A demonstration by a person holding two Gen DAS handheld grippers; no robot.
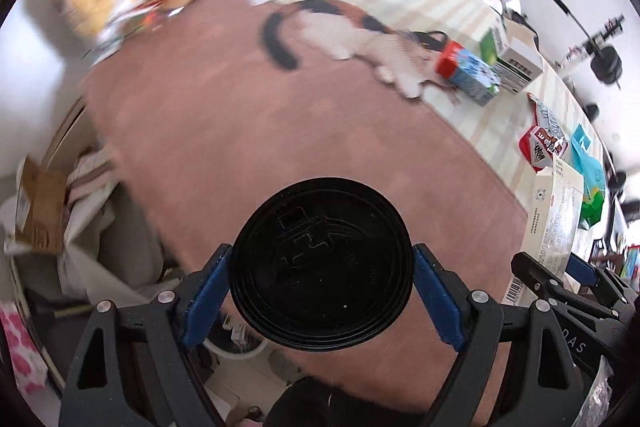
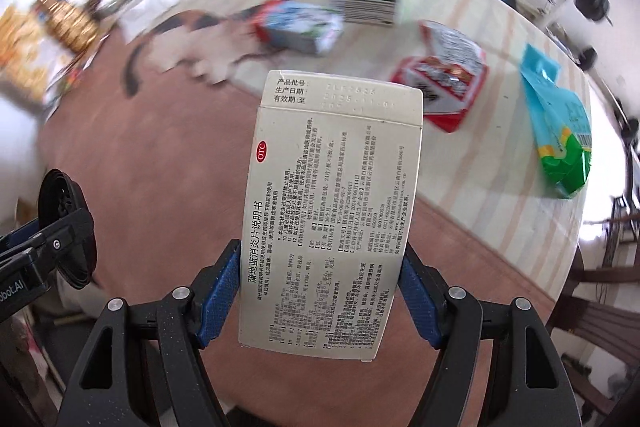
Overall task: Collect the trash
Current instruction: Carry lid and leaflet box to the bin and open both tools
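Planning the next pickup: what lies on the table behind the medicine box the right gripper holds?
Past the medicine box: a calico cat, a blue-and-red carton and a red wrapper. Whatever sits directly behind the box is covered.

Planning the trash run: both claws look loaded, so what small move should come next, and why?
Probably carry both loads away to a bin. The left claw grips a black cup lid, the right claw a white medicine box, both held above the table; no bin shows in either view.

Lighting: bright daylight, blown out at right. Quality: heavy fisheye bending, dark corners; motion blur across far tabletop (image 2: 460, 195); held lid (image 1: 321, 264) and box (image 2: 332, 211) sharp.
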